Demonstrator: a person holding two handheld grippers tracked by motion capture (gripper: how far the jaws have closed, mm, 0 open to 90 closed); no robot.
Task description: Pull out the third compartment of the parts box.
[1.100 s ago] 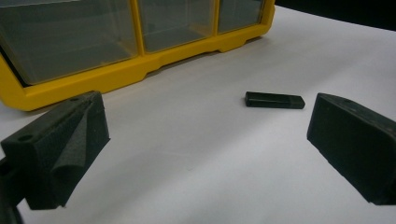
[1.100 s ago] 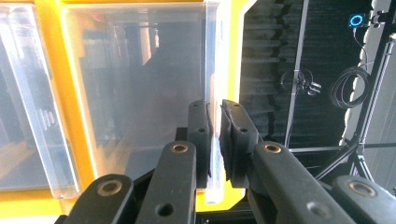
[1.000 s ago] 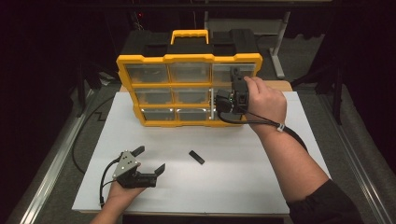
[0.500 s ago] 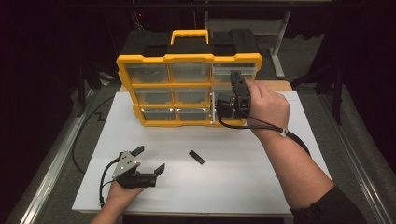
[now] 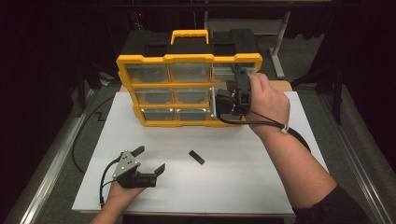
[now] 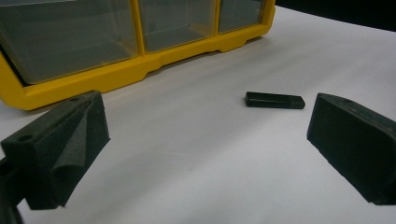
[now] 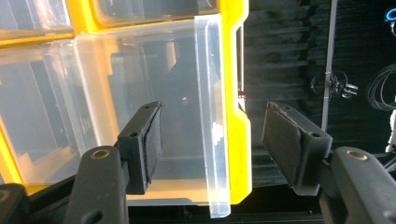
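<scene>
Drawers fill the yellow organizer standing upright at the far edge of the white table, and the work at hand is the clear drawer at its right side. That drawer sticks out a little from the yellow frame, so I judge the pull-out to be begun but far from finished. The right gripper sits right against it, with the person's hand wrapped around the tool. Its jaws have just been opening: they now stand moderately apart, the drawer's front edge between them but neither pad pressing on it, so nothing is gripped. The small black stick lies loose on the table, well apart from the organizer. If it is meant for that drawer, picking it up and dropping it in is all still to do.

The left gripper rests low near the table's front edge, jaws spread wide and empty, aimed toward the stick.

From above, the drawer's offset is hard to read behind the hand. The right gripper view makes it plain, showing the clear front wall proud of the frame. The left gripper view shows the stick lying flat, ahead of and between the pads.
</scene>
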